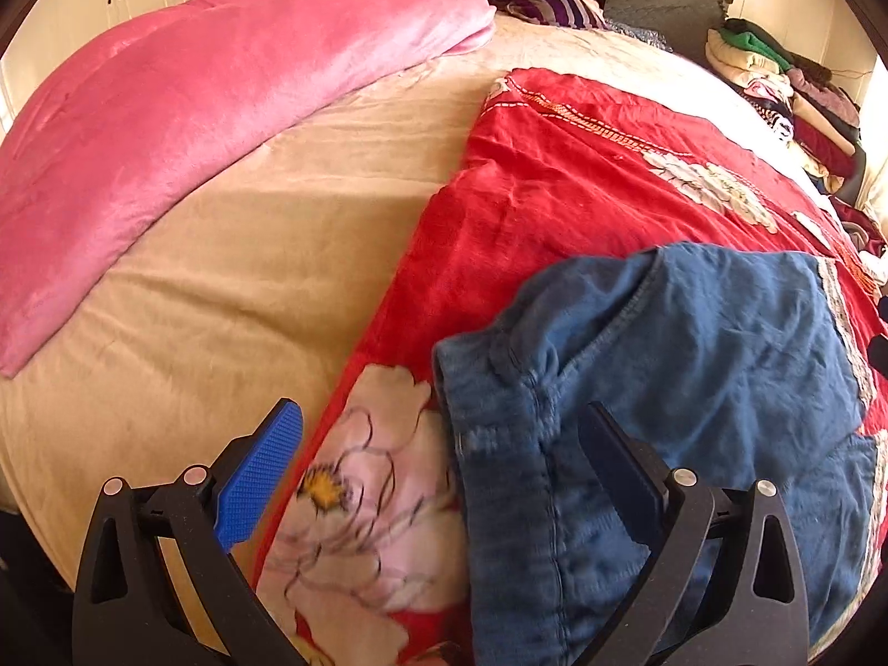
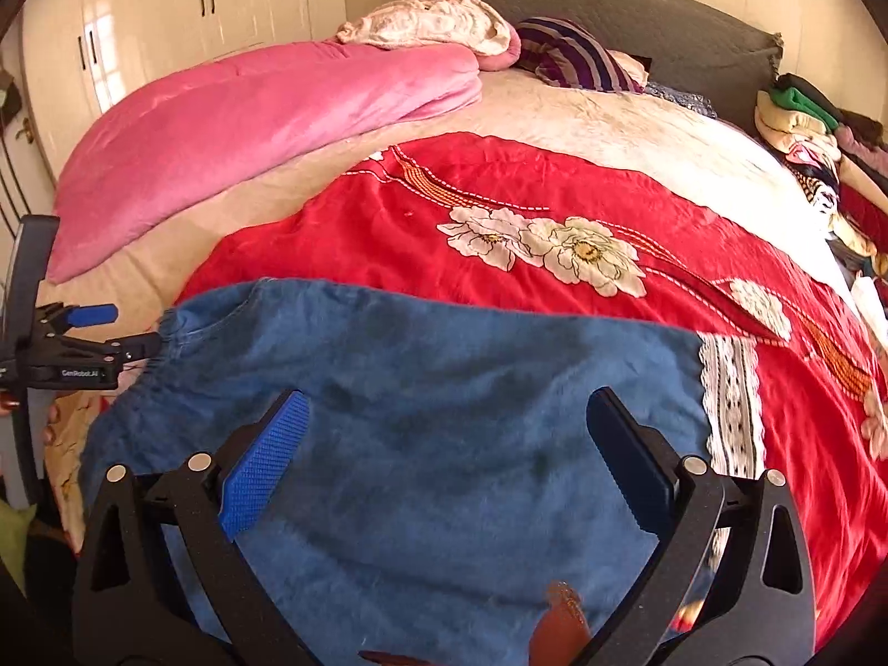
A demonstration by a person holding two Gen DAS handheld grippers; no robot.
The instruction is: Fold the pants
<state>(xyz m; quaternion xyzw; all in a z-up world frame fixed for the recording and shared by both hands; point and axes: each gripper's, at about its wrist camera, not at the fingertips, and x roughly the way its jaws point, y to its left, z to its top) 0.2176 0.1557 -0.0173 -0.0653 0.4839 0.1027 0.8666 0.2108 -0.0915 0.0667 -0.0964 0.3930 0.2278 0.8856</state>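
Observation:
Blue denim pants (image 2: pixel 444 388) with a white lace cuff trim (image 2: pixel 730 394) lie spread on a red flowered blanket (image 2: pixel 499 211) on the bed. In the left wrist view the pants (image 1: pixel 694 388) fill the lower right, with the elastic waist edge near me. My left gripper (image 1: pixel 444 455) is open and empty, its jaws wide apart over the waist edge; it also shows at the far left of the right wrist view (image 2: pixel 127 333). My right gripper (image 2: pixel 444 444) is open and empty above the middle of the pants.
A pink quilt (image 2: pixel 250 127) lies along the bed's left side on a beige sheet (image 1: pixel 222 277). A pile of folded clothes (image 2: pixel 821 155) sits at the right edge. Pillows (image 2: pixel 577 55) and a grey headboard (image 2: pixel 666 16) are at the far end. White wardrobes (image 2: pixel 166 16) stand on the left.

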